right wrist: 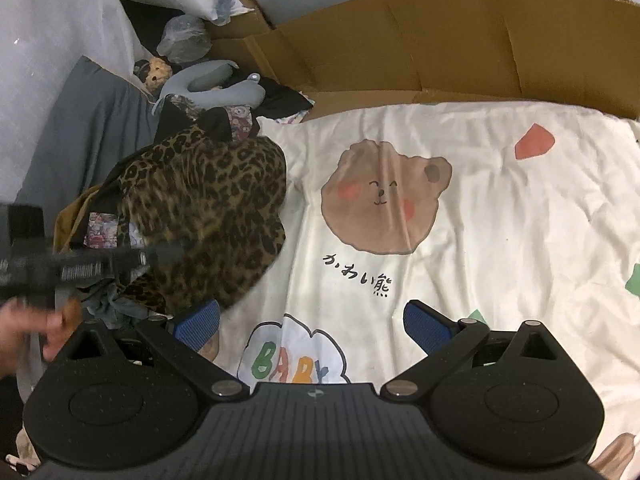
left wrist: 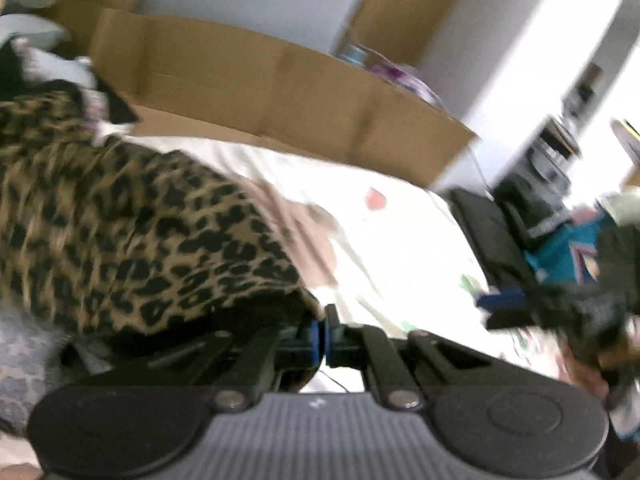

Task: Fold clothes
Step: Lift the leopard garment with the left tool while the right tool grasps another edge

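A leopard-print garment (right wrist: 208, 216) lies bunched in a soft heap at the edge of a cream bedsheet (right wrist: 500, 240) printed with a smiling bear (right wrist: 384, 196), just ahead of and outboard of the right gripper's left fingertip. The left gripper (left wrist: 323, 338) has its blue pads pressed together with a fold of that same cloth (left wrist: 132, 232) caught between them, the fabric draping up and away to the left of its fingers. The right gripper (right wrist: 312, 324) hovers low over the sheet with its fingers spread wide and holding nothing; the bear print sits straight ahead between them, and the heap's near edge touches or overlaps its left pad (right wrist: 198, 322).

The cloth looks thin, light and limp. It should sag and slide rather than keep a shape, so a pinch at a hem or corner, not mid-bundle, seems the surest hold. Which edge is a hem cannot be told from the crumpled pile, and other garments (right wrist: 224, 120) lie tangled behind it and may drag along.

The left tool appears tilted and in motion, its view smeared, with a cardboard panel (left wrist: 280, 92) running across the far side beyond its fingertips. In the right view the left tool shows as a dark blur over the heap's near side, the person's hand (right wrist: 24, 332) gripping it from below. The right tool looks level and pointed forward across the bed.
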